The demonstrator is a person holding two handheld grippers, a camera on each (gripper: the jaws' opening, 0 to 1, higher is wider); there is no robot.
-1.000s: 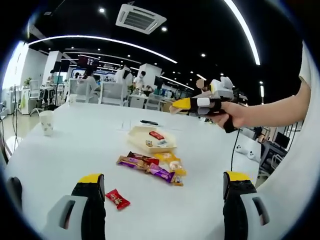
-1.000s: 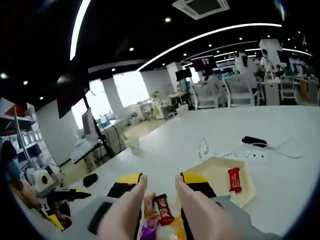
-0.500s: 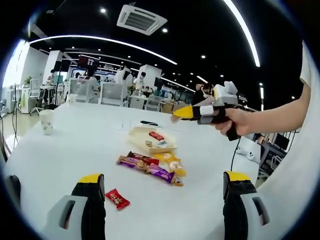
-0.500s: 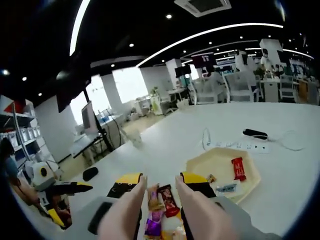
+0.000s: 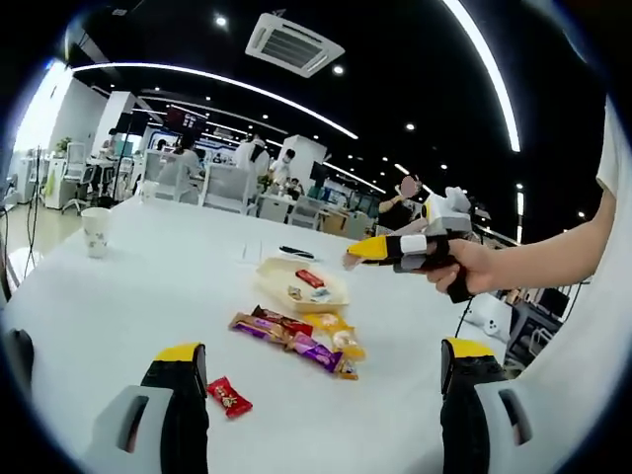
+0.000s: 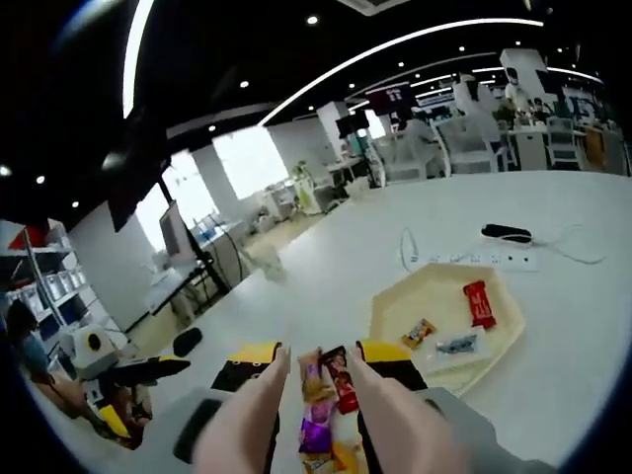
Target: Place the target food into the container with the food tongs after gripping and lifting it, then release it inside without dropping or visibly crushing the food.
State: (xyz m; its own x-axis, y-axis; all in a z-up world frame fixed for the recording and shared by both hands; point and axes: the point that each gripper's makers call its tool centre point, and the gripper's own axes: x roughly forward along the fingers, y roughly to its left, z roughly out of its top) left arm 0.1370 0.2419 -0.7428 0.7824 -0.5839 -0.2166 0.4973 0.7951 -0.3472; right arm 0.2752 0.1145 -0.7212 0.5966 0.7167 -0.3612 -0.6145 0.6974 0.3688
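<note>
Between the spread jaws of the left gripper (image 5: 318, 380), a small red wrapped candy (image 5: 229, 397) lies on the white table (image 5: 118, 296). Beyond it sits a row of wrapped snack bars (image 5: 296, 336), then the pale yellow shallow tray (image 5: 299, 284) holding a few sweets. Above the tray, the right gripper (image 6: 316, 370) carries beige food tongs (image 6: 247, 430), their arms parted over the snack bars.
</note>
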